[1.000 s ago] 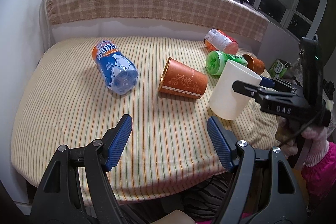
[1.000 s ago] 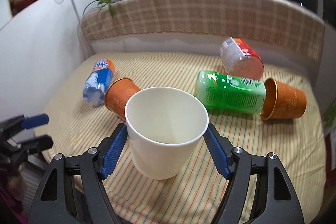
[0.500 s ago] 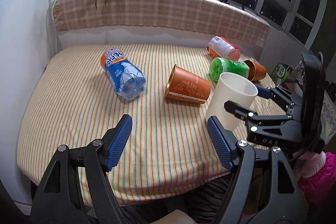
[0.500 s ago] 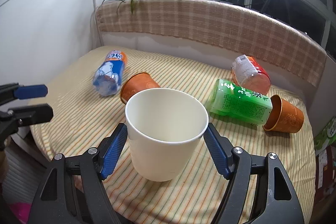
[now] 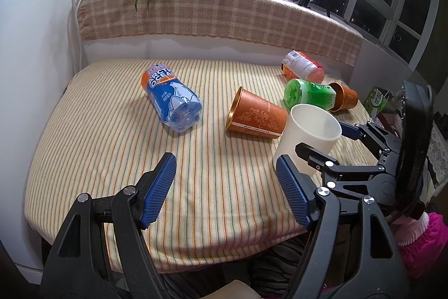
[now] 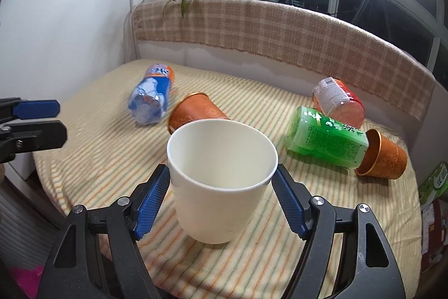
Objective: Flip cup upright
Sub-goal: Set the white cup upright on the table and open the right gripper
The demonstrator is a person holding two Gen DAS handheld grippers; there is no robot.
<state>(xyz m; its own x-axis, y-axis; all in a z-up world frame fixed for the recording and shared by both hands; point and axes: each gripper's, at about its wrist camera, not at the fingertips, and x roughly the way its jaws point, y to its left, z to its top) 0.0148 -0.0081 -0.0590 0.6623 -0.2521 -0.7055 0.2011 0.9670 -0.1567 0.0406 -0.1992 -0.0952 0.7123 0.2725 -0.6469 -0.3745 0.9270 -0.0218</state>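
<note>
One white cup (image 6: 221,181) stood mouth-up, clamped in the right gripper (image 6: 221,202) over the striped table's (image 5: 112,136) near right edge, its base hidden in the left view, beside two orange cups, three bottles and the empty, spread left gripper (image 5: 225,189).

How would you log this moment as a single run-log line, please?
right gripper: shut on white cup, upright | left gripper: open, empty | table: orange cup on side
</note>
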